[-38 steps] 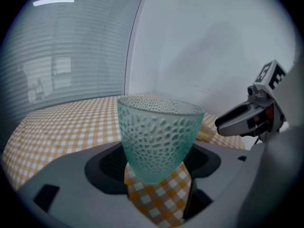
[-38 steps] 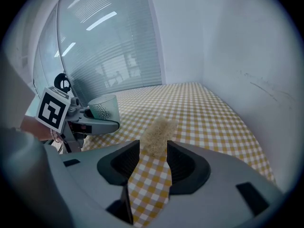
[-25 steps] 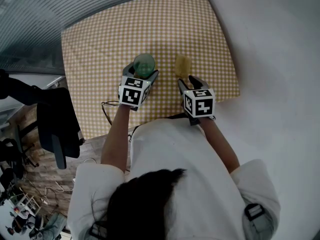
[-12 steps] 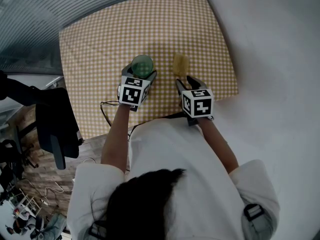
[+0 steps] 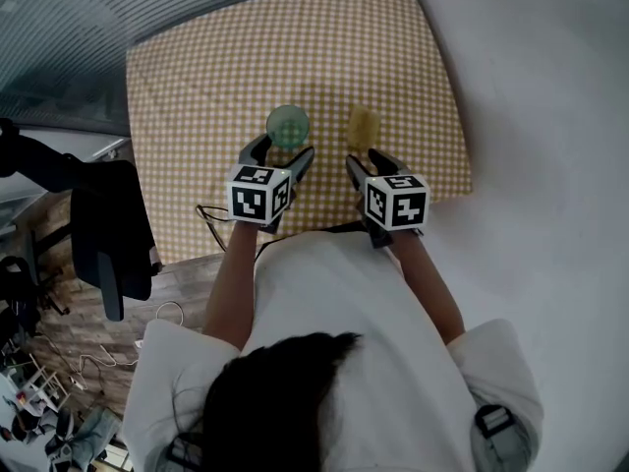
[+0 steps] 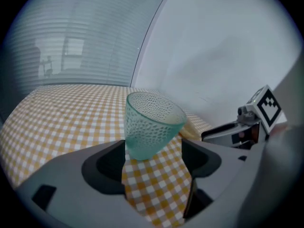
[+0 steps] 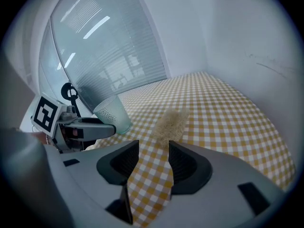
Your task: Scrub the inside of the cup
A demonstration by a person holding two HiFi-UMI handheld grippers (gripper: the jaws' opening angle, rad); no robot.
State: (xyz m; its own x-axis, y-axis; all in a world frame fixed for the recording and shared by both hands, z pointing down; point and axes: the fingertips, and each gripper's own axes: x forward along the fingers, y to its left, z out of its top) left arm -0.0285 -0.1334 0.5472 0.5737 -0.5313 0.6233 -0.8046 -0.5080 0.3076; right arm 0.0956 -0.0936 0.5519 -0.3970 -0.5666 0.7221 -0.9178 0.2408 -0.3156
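Gaping left tongs (image 5: 282, 149) seem clear of the cup (image 5: 287, 126); empty right tongs (image 5: 366, 158) are opening.

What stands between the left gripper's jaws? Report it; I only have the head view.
Observer: Only checked tablecloth. The left gripper is open; the green dimpled cup stands upright at its tips, unclamped.
Operator: Now report the other side.
Observer: The right gripper is opening its jaws, with only checked tablecloth between them; the beige scrub pad lies flat just beyond its tips.
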